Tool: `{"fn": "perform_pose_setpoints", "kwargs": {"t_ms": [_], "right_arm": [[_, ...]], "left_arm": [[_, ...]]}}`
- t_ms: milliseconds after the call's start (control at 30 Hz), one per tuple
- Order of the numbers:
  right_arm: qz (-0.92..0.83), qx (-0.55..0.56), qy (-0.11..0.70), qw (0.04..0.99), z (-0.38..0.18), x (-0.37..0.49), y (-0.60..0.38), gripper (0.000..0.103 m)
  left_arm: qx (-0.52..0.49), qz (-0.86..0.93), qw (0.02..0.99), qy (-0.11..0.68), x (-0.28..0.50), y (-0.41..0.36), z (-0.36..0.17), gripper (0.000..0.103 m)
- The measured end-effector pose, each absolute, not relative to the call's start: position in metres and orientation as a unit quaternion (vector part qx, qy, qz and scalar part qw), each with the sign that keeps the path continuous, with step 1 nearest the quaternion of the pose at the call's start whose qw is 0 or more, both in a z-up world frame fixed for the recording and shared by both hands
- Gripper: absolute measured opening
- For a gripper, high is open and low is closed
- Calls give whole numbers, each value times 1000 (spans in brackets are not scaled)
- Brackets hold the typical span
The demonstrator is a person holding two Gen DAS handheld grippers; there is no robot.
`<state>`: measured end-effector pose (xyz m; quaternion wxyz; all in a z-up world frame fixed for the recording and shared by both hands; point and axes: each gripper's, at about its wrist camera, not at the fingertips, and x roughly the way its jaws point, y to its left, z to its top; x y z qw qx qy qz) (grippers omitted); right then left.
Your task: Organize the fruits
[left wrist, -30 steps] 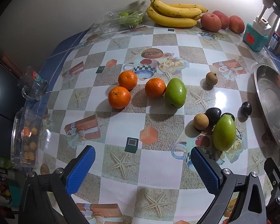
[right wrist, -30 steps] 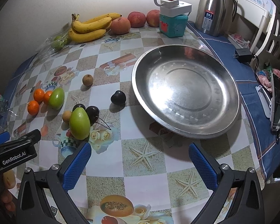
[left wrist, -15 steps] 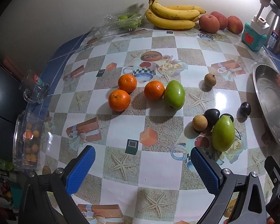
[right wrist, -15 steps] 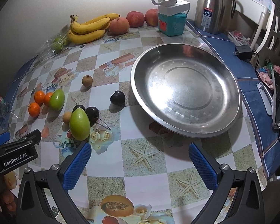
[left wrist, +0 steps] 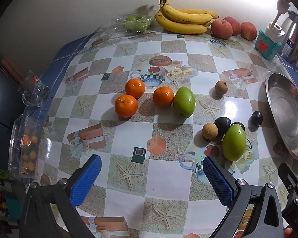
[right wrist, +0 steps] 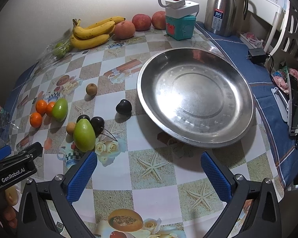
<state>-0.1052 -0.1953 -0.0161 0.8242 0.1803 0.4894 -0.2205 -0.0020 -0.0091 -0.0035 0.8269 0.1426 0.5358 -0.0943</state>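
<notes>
Both tongs stand wide apart and hold nothing: the left gripper [left wrist: 151,176] hovers over bare cloth, the right gripper [right wrist: 149,170] just short of the tray [right wrist: 246,123]. Nothing lies in the tray, so the sorting looks unstarted. Mangoes [right wrist: 84,132], oranges [left wrist: 126,106], longans [left wrist: 210,130] and dark plums [right wrist: 123,107] lie loose on the table [left wrist: 161,170].

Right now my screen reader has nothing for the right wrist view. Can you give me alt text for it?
The open right gripper hovers over a patterned tablecloth, facing a large empty steel dish. To its left lie a green mango, dark plums and tangerines; bananas, apples and a steel thermos line the wall.
</notes>
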Motion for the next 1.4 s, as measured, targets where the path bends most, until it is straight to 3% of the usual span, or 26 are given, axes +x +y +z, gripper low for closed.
{"fn": "perform_pose_setpoints", "kwargs": {"t_ms": [600,1000,1400], "right_arm": [[-156,221,462,845,10,-65,-186,103],[-128,218,491,833,-4,-11,-167,103],[-137,194,536,810,-41,-21,-168,102]], "left_arm": [[78,-91,846,519,49,-5,44,103],[57,-42,813,577,87,24,-3,103],[71,-61,800,592,74,5,-18,102]]}}
